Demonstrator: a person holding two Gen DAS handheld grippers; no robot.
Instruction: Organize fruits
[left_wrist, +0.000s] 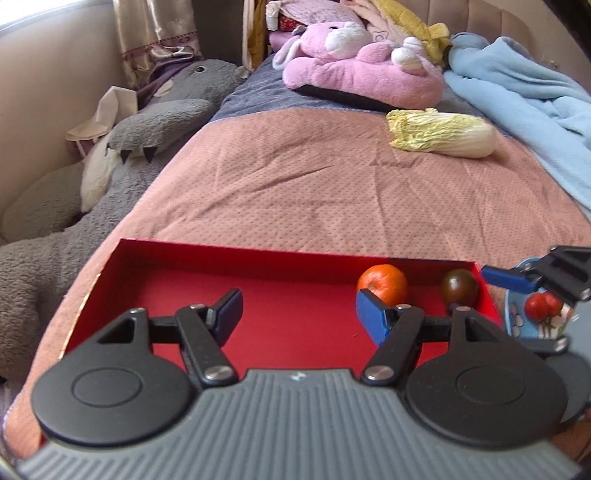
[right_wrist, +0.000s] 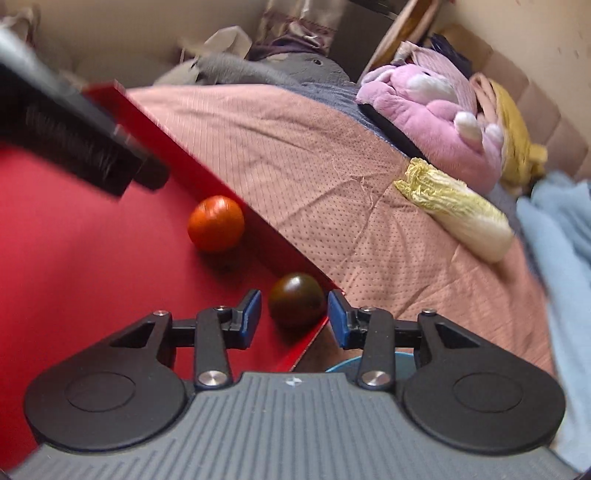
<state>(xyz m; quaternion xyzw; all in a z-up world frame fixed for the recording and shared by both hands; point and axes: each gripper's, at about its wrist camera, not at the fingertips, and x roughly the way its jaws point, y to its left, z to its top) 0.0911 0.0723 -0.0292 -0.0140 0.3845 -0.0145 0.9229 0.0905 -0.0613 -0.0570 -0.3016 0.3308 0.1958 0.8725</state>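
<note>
**Two fruits boxed, more waiting in the bowl**

The right claw (right_wrist: 293, 314) points down over the near right corner of a red box (right_wrist: 74, 277). Its blue pads stand apart, touching nothing; a dark tomato (right_wrist: 295, 298) sits just beyond them in the corner, free on the box floor. An orange tomato (right_wrist: 216, 223) lies at about 10 o'clock from the dark one, against the far wall.

The left claw (left_wrist: 299, 310) hovers over the middle of the box, spread wide and empty.

Outside the box at 3 o'clock, a blue bowl (left_wrist: 515, 317) holds small red fruits (left_wrist: 543, 305). Further up the bed (left_wrist: 295, 184), at 1 o'clock, lies a napa cabbage (left_wrist: 441, 133), with plush toys beyond.

By my reading, two fruits are placed, while the bowl's fruits remain to be moved.
</note>
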